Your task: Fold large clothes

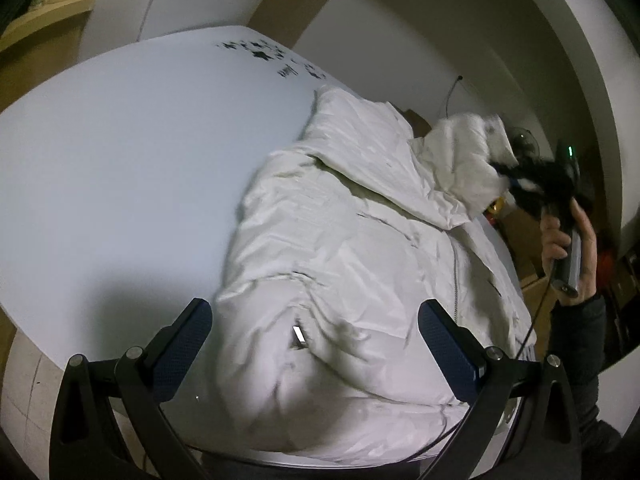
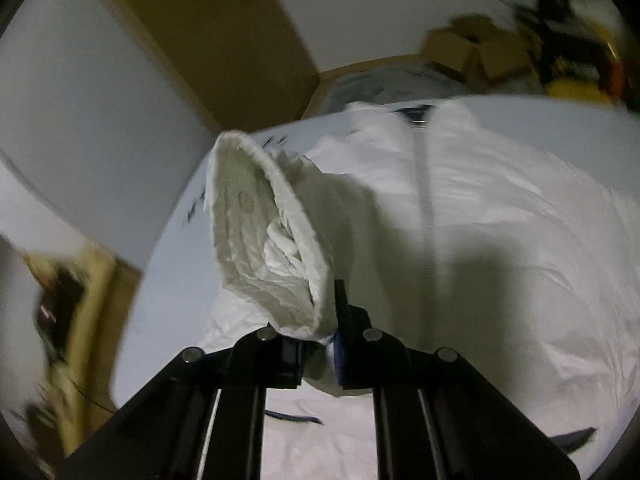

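A white jacket (image 1: 360, 248) is lying across the right side of the white table (image 1: 120, 152), its zipper (image 2: 425, 200) running up the front. The right gripper (image 2: 318, 354) is clamping the cuff of a sleeve (image 2: 260, 240) and holding it raised above the jacket's body; the left gripper (image 1: 316, 348) is hovering with its jaws apart over the near hem, touching nothing. The step, as I judge it, is folding the sleeve inward — best done by carrying the cuff low across the chest and laying it flat before letting go, while the left one is pinning the hem so the body is not dragging.
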Motion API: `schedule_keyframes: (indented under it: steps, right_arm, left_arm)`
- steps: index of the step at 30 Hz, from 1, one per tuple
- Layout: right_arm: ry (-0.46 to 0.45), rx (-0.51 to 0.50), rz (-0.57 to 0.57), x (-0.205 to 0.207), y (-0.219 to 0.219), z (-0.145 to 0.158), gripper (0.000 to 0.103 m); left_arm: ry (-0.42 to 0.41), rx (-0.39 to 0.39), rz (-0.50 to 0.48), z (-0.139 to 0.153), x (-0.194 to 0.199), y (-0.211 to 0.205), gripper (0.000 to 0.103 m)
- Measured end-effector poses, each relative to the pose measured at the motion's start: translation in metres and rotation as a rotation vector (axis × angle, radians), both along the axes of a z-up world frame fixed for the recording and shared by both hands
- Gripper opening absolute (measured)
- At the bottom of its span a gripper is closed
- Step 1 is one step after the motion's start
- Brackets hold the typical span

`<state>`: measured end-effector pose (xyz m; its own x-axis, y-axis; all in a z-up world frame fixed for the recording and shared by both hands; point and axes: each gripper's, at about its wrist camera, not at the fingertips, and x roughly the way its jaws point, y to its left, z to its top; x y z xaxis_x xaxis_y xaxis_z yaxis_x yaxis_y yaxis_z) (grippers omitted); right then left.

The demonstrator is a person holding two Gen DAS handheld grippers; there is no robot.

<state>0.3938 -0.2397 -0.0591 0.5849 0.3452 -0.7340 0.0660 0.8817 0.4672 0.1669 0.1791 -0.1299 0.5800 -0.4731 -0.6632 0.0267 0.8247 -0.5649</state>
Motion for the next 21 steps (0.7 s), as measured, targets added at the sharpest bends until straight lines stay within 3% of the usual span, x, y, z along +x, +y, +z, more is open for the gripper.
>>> schedule_keyframes:
  steps: [3,7,9,10,13,15,17,21]
  right_arm:
    - [0.043,0.070,-0.090,-0.010,-0.055,-0.025,0.011]
    - [0.147,0.209,-0.199,-0.026,-0.113,-0.090,0.012]
    - [0.172,0.227,-0.249,-0.033,-0.126,-0.109,0.020]
    - [0.180,0.225,-0.289,-0.039,-0.131,-0.116,0.033]
    - [0.136,0.233,-0.347,-0.060,-0.137,-0.104,0.050]
    - [0.055,0.199,-0.370,-0.066,-0.135,-0.082,0.051]
    - [-0.031,0.210,-0.324,-0.061,-0.118,-0.056,0.051]
    - [-0.029,0.265,-0.175,-0.022,-0.075,-0.053,0.051]
  left_arm:
    - [0.003,-0.003,-0.019,0.001,0.004,-0.011,0.103]
    - [-0.006,0.004,-0.038,0.007,0.007,-0.024,0.103]
    - [-0.005,0.011,-0.046,0.009,0.008,-0.030,0.103]
    - [-0.003,0.012,-0.053,0.010,0.009,-0.033,0.103]
    - [0.002,0.020,-0.059,0.011,0.010,-0.040,0.103]
    - [0.006,0.032,-0.057,0.011,0.011,-0.044,0.103]
    - [0.014,0.034,-0.058,0.011,0.012,-0.049,0.103]
    - [-0.009,0.039,-0.073,0.022,0.009,-0.062,0.103]
